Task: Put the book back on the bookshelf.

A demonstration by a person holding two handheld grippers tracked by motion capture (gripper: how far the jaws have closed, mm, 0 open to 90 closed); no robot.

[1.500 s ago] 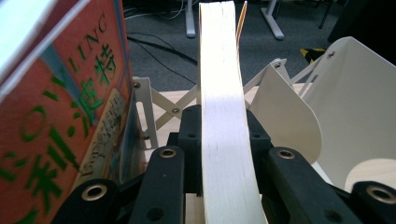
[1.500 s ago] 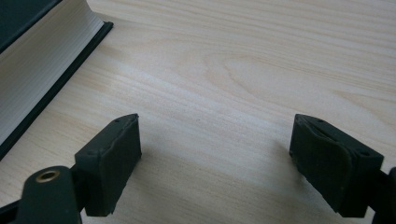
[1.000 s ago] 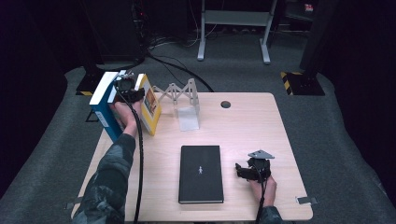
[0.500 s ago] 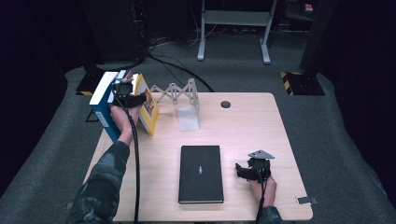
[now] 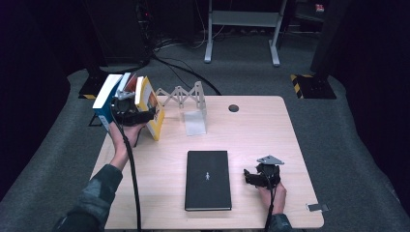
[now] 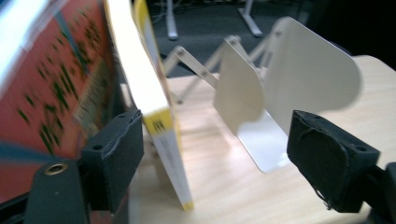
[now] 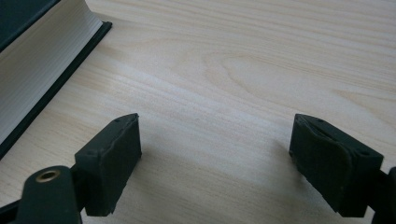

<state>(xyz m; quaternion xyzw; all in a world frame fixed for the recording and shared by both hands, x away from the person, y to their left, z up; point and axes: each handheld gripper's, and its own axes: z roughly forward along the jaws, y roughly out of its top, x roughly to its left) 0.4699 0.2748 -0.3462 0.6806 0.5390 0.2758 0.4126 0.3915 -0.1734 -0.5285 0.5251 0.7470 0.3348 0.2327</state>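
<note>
I take the job to be standing books up in the rack (image 5: 186,99), the white folding one at the back of the table (image 5: 290,145). Three books are already upright at the rack's left end: a blue book (image 5: 104,99), a red book (image 5: 128,82) and a yellow book (image 5: 151,108), the last leaning a little on the others.

My left gripper (image 5: 138,116) sits just in front of that end, low beside the yellow book. Its jaws have just been opening and now stand wide; the yellow book's lower edge lies between them, close to one pad, but nothing is clamped. In the left gripper view the yellow book (image 6: 154,116) stands free with the rack's white plates (image 6: 280,88) to its right.

My right gripper (image 5: 261,176) rests on the table well forward of the rack, jaws wide and holding nothing, just right of the black book (image 5: 208,179), which lies flat in front of the rack. In my judgement that book is what is left to shelve.
</note>
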